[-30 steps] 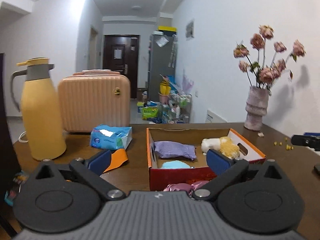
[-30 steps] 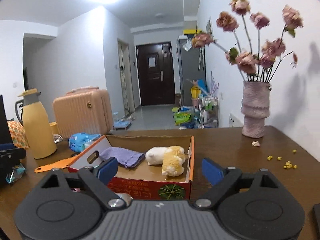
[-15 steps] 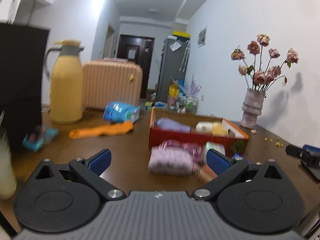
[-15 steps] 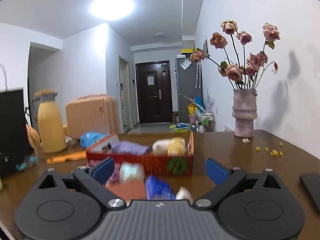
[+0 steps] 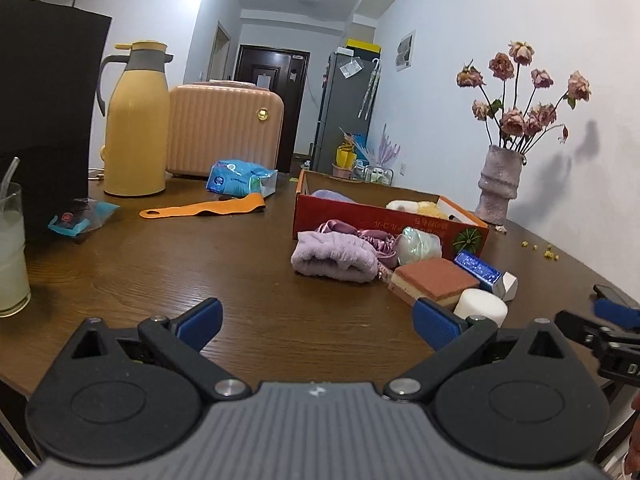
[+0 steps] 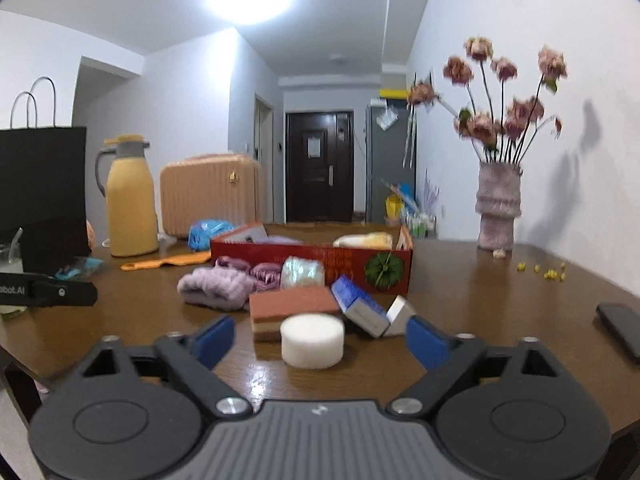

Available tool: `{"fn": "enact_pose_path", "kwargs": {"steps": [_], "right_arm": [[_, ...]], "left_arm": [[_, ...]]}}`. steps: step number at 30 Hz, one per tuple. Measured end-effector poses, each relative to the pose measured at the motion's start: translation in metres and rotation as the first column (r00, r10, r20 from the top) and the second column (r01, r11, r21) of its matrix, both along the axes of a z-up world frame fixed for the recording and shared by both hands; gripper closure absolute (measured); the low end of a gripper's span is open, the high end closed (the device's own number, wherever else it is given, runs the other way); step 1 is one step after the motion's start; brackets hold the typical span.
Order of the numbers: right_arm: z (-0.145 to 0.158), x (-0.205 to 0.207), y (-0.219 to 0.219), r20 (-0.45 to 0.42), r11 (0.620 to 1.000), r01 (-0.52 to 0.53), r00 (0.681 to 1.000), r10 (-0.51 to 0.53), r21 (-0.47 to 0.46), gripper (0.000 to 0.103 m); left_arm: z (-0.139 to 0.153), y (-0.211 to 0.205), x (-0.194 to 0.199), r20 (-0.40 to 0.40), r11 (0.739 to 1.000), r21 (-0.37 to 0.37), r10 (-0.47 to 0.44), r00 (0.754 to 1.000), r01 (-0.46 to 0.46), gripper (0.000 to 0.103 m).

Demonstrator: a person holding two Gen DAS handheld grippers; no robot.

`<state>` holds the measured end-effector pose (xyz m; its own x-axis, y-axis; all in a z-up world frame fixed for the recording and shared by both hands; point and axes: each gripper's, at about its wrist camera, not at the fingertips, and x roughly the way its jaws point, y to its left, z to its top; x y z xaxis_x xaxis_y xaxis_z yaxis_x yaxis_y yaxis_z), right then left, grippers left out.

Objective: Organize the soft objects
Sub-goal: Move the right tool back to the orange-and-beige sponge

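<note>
I found my left gripper [image 5: 318, 318] low over the table [image 5: 160, 264], its fingers spread wide and holding nothing. My right gripper [image 6: 320, 340] was likewise spread and empty, with a white foam puck [image 6: 312, 340] lying on the table between and just ahead of its fingertips, not touched by either pad. The box [image 6: 320, 266] stood mid-table; inside it I could make out a purple cloth [image 5: 330, 195] and a white and yellow plush [image 5: 416, 207]. The loose items lay in a cluster against the box's near wall: a lilac fleece [image 5: 334, 259], a pink satin piece [image 5: 360, 236] behind it, a pale green bundle [image 5: 420, 242], a brown sponge [image 5: 432, 280] and a blue carton [image 5: 484, 274], with the puck nearest me. The sponge touched both fleece and carton as far as I could tell. To the left stood a yellow jug [image 5: 136, 120], a peach case [image 5: 226, 130], a tissue pack [image 5: 240, 178], an orange strap [image 5: 204, 208], a black bag [image 5: 48, 120] and a glass [image 5: 12, 256]. A vase [image 5: 500, 184] of dried roses stood at the far right, and a phone [image 6: 620, 328] lay near the right edge.
</note>
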<state>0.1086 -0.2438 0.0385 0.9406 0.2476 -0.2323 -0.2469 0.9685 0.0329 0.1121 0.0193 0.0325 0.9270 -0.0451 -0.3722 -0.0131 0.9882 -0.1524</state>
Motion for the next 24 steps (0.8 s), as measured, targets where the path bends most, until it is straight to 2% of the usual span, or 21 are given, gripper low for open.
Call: {"fn": "enact_pose_path", "kwargs": {"steps": [1,4,6,8,12,15,21,22,24], "right_arm": [[-0.002,0.003,0.003,-0.012,1.0,-0.023,1.0,0.023,0.012,0.03],[-0.01,0.024,0.015,-0.072,0.985,-0.151,0.985,0.157,0.079,0.04],[-0.015,0.041,0.026,-0.108,0.976,-0.191,0.973,0.202,0.105,0.042],[-0.02,0.058,0.036,-0.135,0.975,-0.2,0.968,0.211,0.091,0.044],[-0.019,0.086,0.048,-0.182,0.968,-0.236,0.951,0.248,0.088,0.045],[-0.02,0.1,0.046,-0.233,0.98,-0.188,0.952,0.198,0.064,0.044],[-0.017,0.124,0.01,-0.23,0.998,-0.038,0.972,0.047,0.044,0.037],[-0.016,0.13,0.005,-0.243,0.998,-0.021,0.969,0.034,0.057,0.035],[-0.012,0.142,-0.008,-0.267,0.988,-0.031,0.961,0.07,0.149,0.036]], "left_arm": [[-0.002,-0.001,0.005,-0.004,1.0,0.0,0.001,1.0,-0.001,0.0],[-0.005,-0.01,0.027,-0.022,1.0,0.004,-0.028,0.999,0.028,0.0],[-0.007,-0.018,0.041,-0.023,0.999,0.021,-0.046,0.999,0.046,0.0],[-0.007,-0.025,0.054,-0.015,0.998,0.036,-0.055,0.998,0.056,0.0],[-0.007,-0.027,0.076,-0.024,0.998,0.024,-0.05,0.998,0.05,0.0],[-0.01,-0.026,0.091,-0.047,0.999,0.012,-0.035,0.998,0.036,0.0],[-0.019,-0.037,0.119,-0.098,0.997,-0.034,-0.073,0.993,0.07,0.0],[-0.02,-0.041,0.123,-0.102,0.996,-0.04,-0.086,0.991,0.082,0.0],[-0.021,-0.05,0.131,-0.103,0.992,-0.051,-0.117,0.988,0.112,0.004]]}}
